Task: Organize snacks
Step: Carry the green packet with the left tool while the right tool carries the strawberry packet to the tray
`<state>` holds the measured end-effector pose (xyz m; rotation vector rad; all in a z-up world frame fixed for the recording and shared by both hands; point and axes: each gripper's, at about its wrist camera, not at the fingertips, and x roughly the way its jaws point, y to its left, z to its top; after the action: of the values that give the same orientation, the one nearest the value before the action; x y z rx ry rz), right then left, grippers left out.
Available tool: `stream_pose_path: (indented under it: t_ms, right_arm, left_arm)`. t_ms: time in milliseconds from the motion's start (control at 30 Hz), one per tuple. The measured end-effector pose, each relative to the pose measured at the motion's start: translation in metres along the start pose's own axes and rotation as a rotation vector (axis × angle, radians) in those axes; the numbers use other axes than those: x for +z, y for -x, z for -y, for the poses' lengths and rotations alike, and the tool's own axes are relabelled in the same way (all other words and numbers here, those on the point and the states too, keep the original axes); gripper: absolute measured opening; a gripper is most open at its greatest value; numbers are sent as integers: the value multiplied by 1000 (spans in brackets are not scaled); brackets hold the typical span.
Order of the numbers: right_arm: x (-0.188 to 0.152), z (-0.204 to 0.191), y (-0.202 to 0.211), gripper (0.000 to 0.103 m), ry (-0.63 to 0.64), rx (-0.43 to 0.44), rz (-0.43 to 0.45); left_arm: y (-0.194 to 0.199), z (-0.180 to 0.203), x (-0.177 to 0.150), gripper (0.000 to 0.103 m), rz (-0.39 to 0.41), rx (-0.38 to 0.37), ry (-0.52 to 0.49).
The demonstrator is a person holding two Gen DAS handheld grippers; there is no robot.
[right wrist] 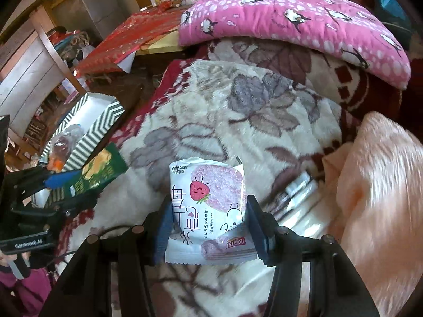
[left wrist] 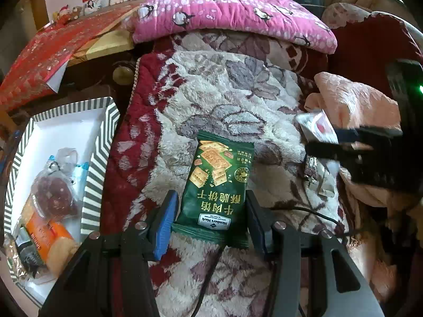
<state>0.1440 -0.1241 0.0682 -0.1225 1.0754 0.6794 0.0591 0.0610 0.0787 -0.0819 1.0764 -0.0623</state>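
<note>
My left gripper [left wrist: 211, 212] is shut on a green cracker packet [left wrist: 219, 174], its blue pads pressing the packet's lower sides just above the floral fleece blanket [left wrist: 201, 100]. My right gripper [right wrist: 208, 219] is shut on a white strawberry snack packet [right wrist: 211, 185], which stands upright between the pads. The left wrist view shows the right gripper [left wrist: 341, 145] blurred at the right edge with its white packet [left wrist: 318, 126]. The right wrist view shows the left gripper [right wrist: 56, 182] at the left with the green packet [right wrist: 103, 167]. A striped box [left wrist: 96, 163] to the left holds several snacks.
The striped box [right wrist: 92, 132] sits beyond the blanket's left edge. More foil packets [left wrist: 314, 169] lie by a peach blanket [left wrist: 364, 105]. A pink penguin cushion [left wrist: 224, 8] bounds the far side. A black cable [left wrist: 304, 210] runs across the fleece. A red-covered table [left wrist: 47, 52] stands behind the box.
</note>
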Motion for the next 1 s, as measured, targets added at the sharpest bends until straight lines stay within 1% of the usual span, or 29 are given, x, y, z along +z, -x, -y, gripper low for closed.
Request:
stream_pose_path:
  t_ms: [233,533,733,1000]
  right_arm:
    - [-17,-24,14,57,6,8,14]
    - [-18,-64,26,57,56,44,33]
    - [-13,-93,23,58,96,73,27]
    - [-10,-132,10,59,159,102,-8]
  left_arm:
    - [21,-4,-8,49,30,27,11]
    - [48,-21,-18,49,72,61,46]
    - [63,-39,-26,49,90,79,80]
    - [77,-67,-34,49,111,99,135]
